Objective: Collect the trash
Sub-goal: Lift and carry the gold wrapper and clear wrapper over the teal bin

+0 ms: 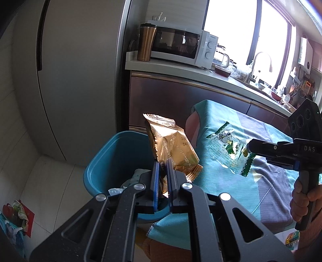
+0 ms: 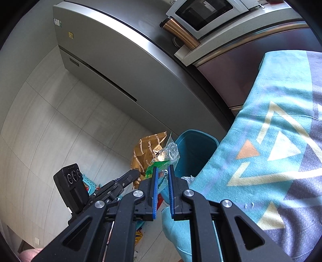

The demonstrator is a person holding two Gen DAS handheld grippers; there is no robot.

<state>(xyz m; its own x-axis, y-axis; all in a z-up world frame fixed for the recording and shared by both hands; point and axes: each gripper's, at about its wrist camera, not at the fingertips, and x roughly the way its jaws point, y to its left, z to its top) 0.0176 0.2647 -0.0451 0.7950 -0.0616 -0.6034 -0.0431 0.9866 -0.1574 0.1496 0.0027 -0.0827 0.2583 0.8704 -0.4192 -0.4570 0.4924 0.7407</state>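
Kitchen floor, fridge behind. Left gripper (image 1: 163,161) tilted down, pinching gold wrapper (image 1: 171,145) over blue bin (image 1: 104,161); right gripper (image 2: 162,168) clamping clear green wrapper (image 2: 167,155) beside. Bin contents mostly hidden.

The left wrist camera sits just behind its own gripper's fingers, which fill the bottom of the picture, and looks forward and somewhat downward; ahead lies the blue trash bin (image 1: 112,161), close below, with the refrigerator (image 1: 76,80) beyond on the left and the kitchen counter (image 1: 181,70) with its microwave oven (image 1: 181,45) farther back; the right gripper (image 1: 250,146) enters from the right edge. The right wrist camera looks along its own fingers, rolled so the counter slants; the floor tiles (image 2: 50,121) spread left. Both views share the bin (image 2: 193,153), refrigerator (image 2: 112,60), microwave oven (image 2: 203,14), copper tumbler (image 1: 146,42) (image 2: 181,32) and patterned cloth (image 1: 231,125) (image 2: 271,125); the left gripper (image 2: 135,173) shows at lower left.
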